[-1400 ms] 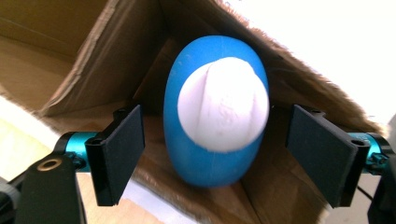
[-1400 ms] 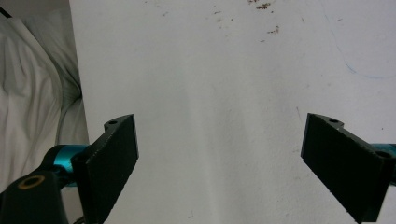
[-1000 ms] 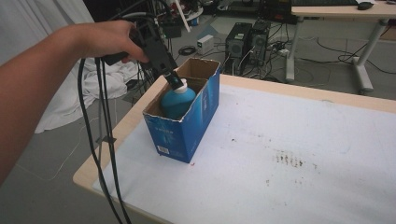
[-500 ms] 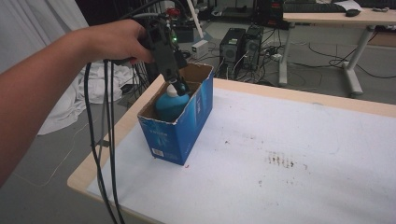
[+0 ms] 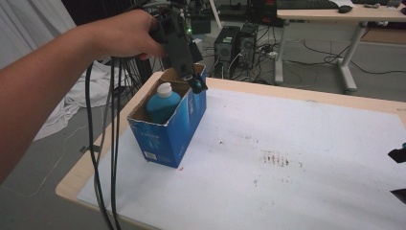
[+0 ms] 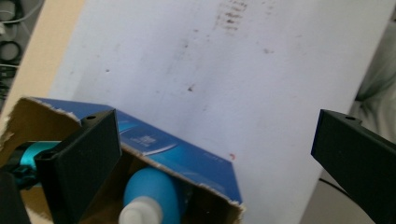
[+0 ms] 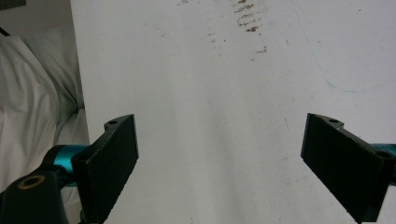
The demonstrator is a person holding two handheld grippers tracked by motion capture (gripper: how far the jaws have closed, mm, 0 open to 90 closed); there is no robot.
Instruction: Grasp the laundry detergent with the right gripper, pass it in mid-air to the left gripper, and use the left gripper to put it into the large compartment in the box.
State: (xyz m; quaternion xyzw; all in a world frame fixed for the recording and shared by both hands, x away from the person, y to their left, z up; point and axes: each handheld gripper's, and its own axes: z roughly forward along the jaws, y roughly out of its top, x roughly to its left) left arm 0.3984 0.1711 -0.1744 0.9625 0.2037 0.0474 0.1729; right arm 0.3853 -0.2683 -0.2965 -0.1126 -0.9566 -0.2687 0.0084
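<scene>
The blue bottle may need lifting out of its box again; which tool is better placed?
Left: the left tool hangs open just above the box holding the blue bottle. The right tool is open over bare table, far off.

- The table (image 5: 306, 143) has a white top with a light wood edge.
- Small brown marks (image 5: 274, 158) dot the middle of the white top.
- A thin blue curved line (image 7: 343, 88) is drawn on the white top.
- A white cloth (image 5: 72, 103) lies on the grey floor left of the table.
- Two dark computer towers (image 5: 237, 45) stand on the floor behind the table.
- Cables (image 5: 316, 50) run across the floor near them.
- Another desk (image 5: 335, 14) stands far back, with a keyboard (image 5: 306, 4) on it.
</scene>
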